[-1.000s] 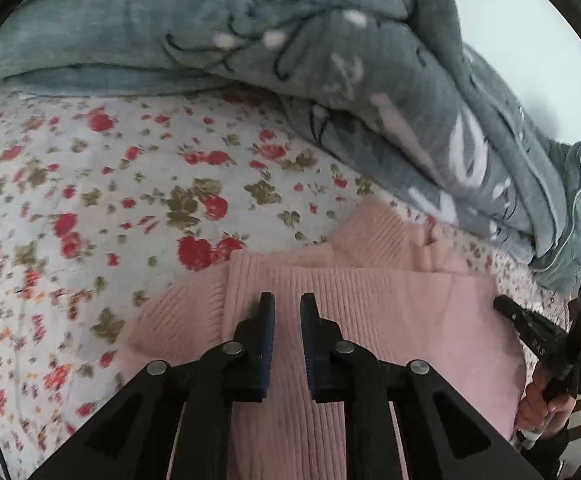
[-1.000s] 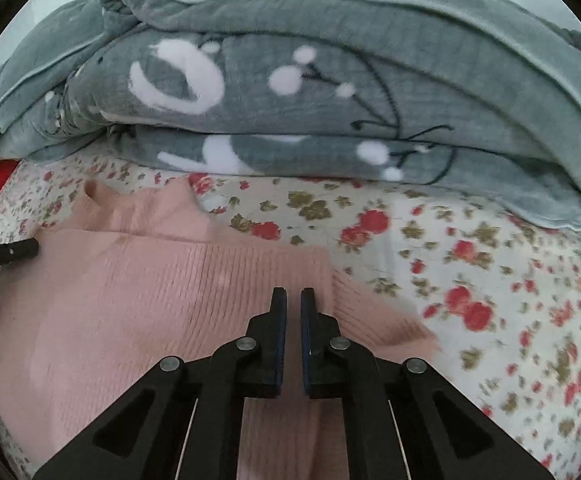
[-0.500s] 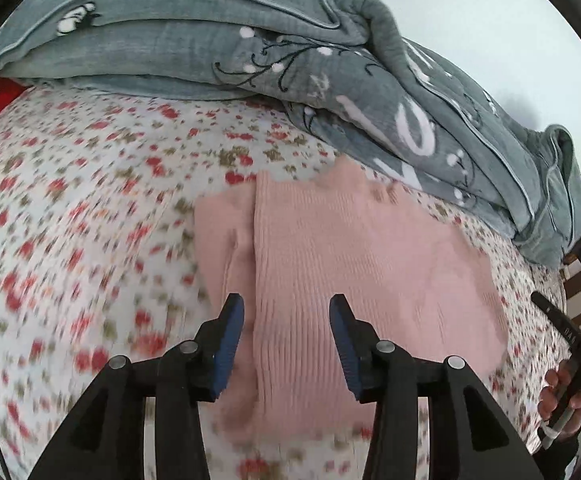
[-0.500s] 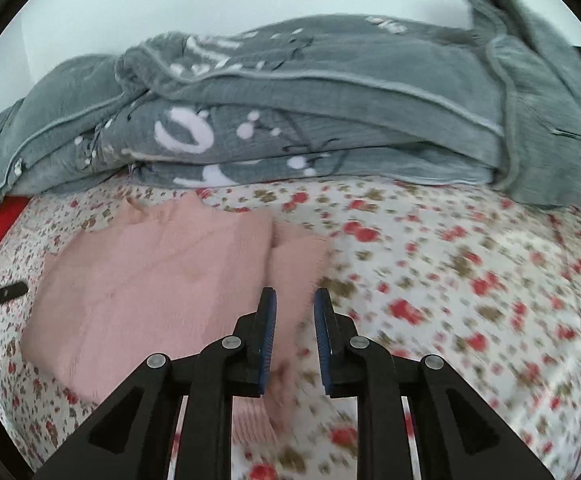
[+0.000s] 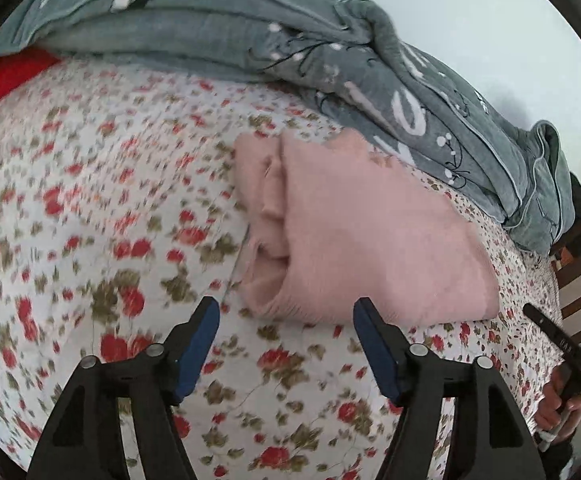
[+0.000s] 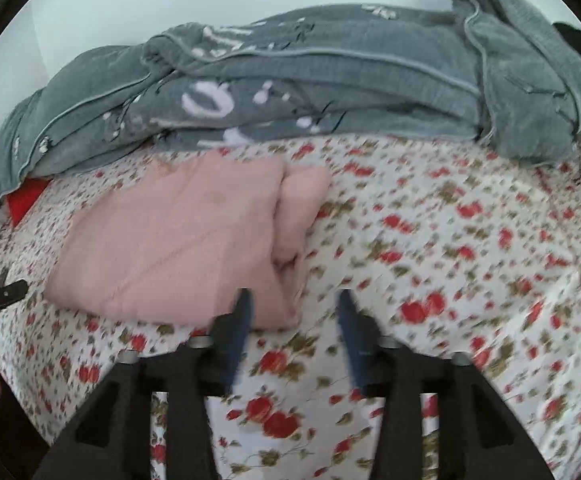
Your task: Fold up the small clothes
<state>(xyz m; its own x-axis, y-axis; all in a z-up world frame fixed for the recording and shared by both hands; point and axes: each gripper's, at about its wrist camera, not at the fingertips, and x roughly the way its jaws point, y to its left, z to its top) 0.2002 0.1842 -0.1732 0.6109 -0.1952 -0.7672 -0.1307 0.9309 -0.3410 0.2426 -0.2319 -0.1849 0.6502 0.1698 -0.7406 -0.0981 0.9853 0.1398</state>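
The folded pink sweater (image 5: 370,240) lies on the floral bedsheet (image 5: 90,200) before the gray blanket (image 5: 210,32), blurred, while left gripper (image 5: 286,344) and right gripper (image 6: 292,332) jaws gape empty.

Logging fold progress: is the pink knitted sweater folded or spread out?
Folded: the pink knitted sweater lies as a compact rectangle on the floral bedsheet, layers doubled along one edge.
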